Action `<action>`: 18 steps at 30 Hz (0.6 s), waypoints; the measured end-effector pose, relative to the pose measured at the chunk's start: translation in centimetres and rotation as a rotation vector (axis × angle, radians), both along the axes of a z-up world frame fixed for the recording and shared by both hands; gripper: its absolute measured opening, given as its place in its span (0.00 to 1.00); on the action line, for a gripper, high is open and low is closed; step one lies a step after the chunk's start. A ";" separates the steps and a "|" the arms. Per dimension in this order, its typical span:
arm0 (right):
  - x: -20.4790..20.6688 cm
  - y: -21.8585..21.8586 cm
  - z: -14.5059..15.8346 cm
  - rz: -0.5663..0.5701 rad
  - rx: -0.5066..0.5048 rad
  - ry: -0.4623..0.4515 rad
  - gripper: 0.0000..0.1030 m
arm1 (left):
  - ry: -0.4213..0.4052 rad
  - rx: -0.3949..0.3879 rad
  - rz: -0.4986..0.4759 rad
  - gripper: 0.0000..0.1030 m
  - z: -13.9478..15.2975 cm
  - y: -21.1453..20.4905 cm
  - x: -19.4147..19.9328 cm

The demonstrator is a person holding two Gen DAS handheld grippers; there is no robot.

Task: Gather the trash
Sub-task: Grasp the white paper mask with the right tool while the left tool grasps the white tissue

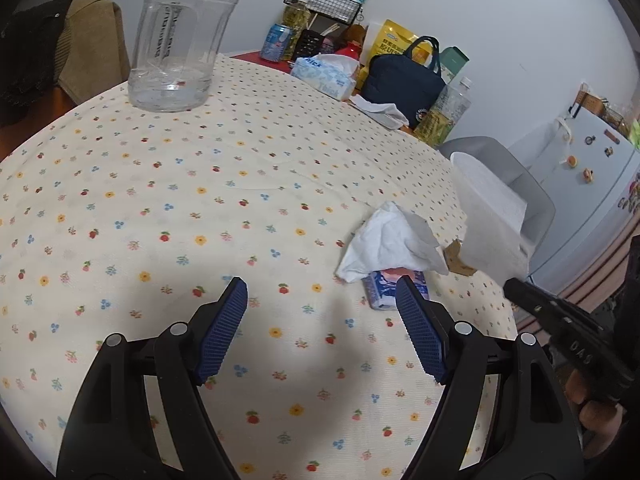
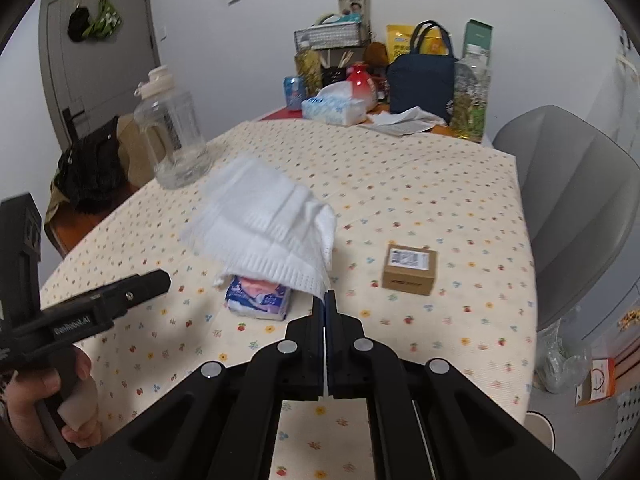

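**Tissue pinched, bin not yet in sight**

The right hand-held gripper [image 2: 329, 295] had its jaws pressed together on one corner of a crumpled white tissue [image 2: 267, 226], which hung up and to the left of its tips, lifted clear of the flowered table [image 2: 440, 208]. Directly under the tissue, just ahead and left of the tips, lay a small packet of tissues [image 2: 258, 296]. To the right of the tips, set apart, sat a small cardboard box [image 2: 410, 270].

The left hand-held gripper [image 1: 322, 298] stood spread wide and empty above the table, holding nothing. Seen from there, the tissue [image 1: 390, 242] was ahead and to the right, covering part of the packet [image 1: 394, 290] beside its right finger. A clear plastic jug [image 1: 182, 36] stood far ahead and to the left.

The step in hand looked like the pick-up of the first piece of trash: the grip was made and the tissue was off the table. The next move would call for carrying it to a bin, though no bin showed plainly in either view, so the route could not be judged. The pinch was only on a corner, so a quick swing might shake the tissue loose. The packet and box were probably left to collect, with the free left hand-held gripper well placed for the packet.
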State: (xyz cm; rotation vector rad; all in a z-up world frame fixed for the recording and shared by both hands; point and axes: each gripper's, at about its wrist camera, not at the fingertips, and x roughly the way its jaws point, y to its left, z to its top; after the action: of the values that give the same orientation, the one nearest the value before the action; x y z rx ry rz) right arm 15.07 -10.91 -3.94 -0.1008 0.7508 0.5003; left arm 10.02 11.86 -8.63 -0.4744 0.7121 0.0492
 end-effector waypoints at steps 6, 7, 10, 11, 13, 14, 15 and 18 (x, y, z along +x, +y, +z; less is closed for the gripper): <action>-0.2 -3.5 0.8 -0.057 0.044 -0.008 0.02 | 0.001 0.026 -0.053 0.74 0.4 -2.6 1.8; -0.1 -4.3 0.9 -0.069 0.050 -0.007 0.02 | 0.002 0.029 -0.060 0.74 0.5 -2.9 2.1; -0.1 -6.1 1.0 -0.105 0.064 -0.007 0.02 | 0.007 0.033 -0.077 0.74 0.4 -3.9 3.4; -0.1 -6.5 1.1 -0.112 0.067 -0.008 0.02 | 0.011 0.031 -0.081 0.74 0.3 -4.1 3.8; -0.1 -7.8 1.2 -0.134 0.074 -0.008 0.02 | 0.017 0.028 -0.091 0.71 0.3 -4.6 4.8; -0.1 -8.3 1.2 -0.144 0.076 -0.008 0.02 | 0.016 0.031 -0.091 0.71 0.3 -4.8 5.2; -0.1 -8.7 1.1 -0.151 0.077 -0.006 0.02 | 0.017 0.035 -0.091 0.70 0.3 -5.0 5.6; -0.1 -9.9 1.0 -0.171 0.081 0.000 0.02 | 0.027 0.041 -0.087 0.62 -0.1 -5.3 6.7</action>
State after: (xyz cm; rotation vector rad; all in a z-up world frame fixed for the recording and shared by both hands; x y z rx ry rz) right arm 14.96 -20.77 -2.95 0.0388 0.7312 0.3676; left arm 16.76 6.53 -8.69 -0.4033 0.7566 -0.0110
